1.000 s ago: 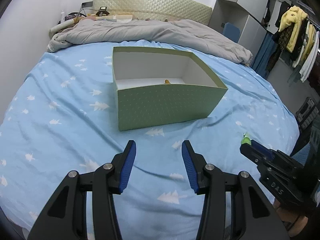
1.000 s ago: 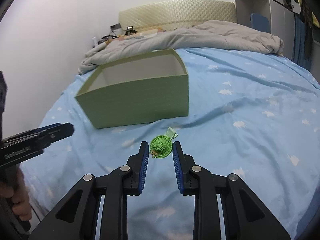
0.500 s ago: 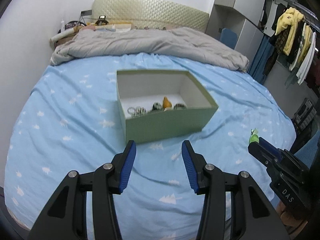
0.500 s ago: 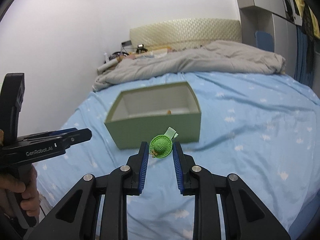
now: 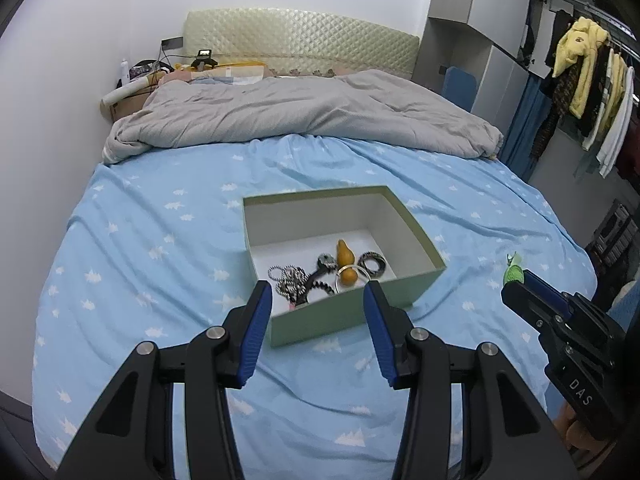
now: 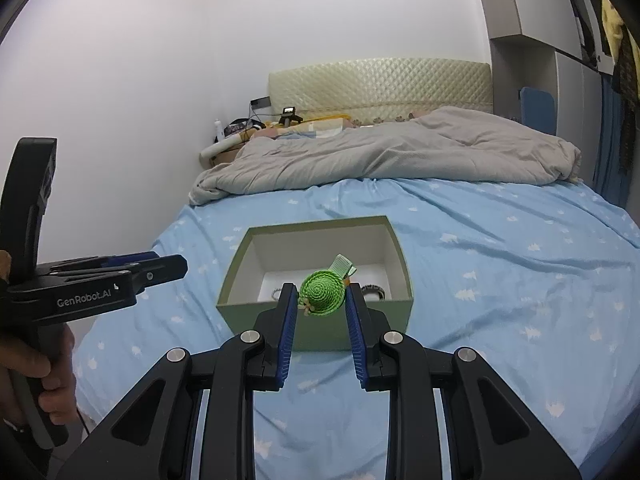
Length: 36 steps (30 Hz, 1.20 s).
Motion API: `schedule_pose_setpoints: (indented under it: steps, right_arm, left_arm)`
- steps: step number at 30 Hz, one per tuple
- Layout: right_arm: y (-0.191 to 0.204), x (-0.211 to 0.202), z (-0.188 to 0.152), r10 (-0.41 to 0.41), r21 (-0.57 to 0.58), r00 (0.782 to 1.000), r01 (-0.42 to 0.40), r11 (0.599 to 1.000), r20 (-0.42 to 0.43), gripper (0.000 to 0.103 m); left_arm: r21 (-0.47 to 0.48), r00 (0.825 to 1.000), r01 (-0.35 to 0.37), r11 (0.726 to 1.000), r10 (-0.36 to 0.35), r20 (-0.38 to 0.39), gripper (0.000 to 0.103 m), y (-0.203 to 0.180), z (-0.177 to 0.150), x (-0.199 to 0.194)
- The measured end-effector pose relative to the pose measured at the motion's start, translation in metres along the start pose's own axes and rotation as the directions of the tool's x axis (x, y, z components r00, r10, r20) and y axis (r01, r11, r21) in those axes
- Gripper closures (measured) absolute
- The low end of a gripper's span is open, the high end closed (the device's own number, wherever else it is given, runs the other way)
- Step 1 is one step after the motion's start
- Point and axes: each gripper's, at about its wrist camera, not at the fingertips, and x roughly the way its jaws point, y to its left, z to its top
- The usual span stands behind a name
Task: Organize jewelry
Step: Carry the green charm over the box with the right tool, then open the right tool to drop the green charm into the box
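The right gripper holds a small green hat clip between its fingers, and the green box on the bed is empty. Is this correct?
Not quite. The right gripper does hold the green hat clip, but the green box is not empty: the left wrist view shows bracelets, a bead chain and a small gourd inside.

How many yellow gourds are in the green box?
1. The gourd lies near the middle of the box, among the bracelets and bead chains. More could hide behind the box's near wall.
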Motion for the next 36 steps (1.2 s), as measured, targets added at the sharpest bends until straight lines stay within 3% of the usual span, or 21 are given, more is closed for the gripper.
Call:
schedule_pose_setpoints:
  steps: [7, 20, 28, 31, 33, 36]
  right_arm:
    - [-0.008, 0.027, 0.012, 0.003, 0.012, 1.0, -0.003, 1.0, -0.021, 0.08]
    - [-0.036, 0.118, 0.021, -0.012, 0.051, 0.986, 0.02, 0.998, -0.167, 0.08]
    - [-0.039, 0.148, 0.018, -0.016, 0.047, 0.976, 0.027, 0.999, -0.219, 0.08]
    - [-0.042, 0.148, 0.021, -0.009, 0.05, 0.975, 0.021, 0.999, -0.224, 0.074]
    - [-0.043, 0.141, 0.027, -0.023, 0.052, 0.979, 0.034, 0.998, -0.204, 0.063]
    - [-0.044, 0.129, 0.036, -0.027, 0.049, 0.982, 0.037, 0.998, -0.188, 0.062]
  left_arm:
    - [-0.01, 1.0, -0.011, 1.0, 0.011, -0.025, 0.055, 0.006, 0.015, 0.022]
    - [-0.018, 0.993, -0.029, 0.999, 0.027, -0.118, 0.055, 0.014, 0.03, 0.087]
    - [-0.017, 0.989, -0.043, 0.999, 0.041, -0.141, 0.055, 0.013, 0.029, 0.103]
    - [-0.033, 0.989, -0.04, 0.999, 0.035, -0.142, 0.055, 0.015, 0.033, 0.104]
    - [-0.036, 0.989, -0.04, 0.999, 0.034, -0.144, 0.05, 0.014, 0.036, 0.103]
    - [-0.031, 0.991, -0.044, 0.999, 0.04, -0.131, 0.042, 0.01, 0.041, 0.095]
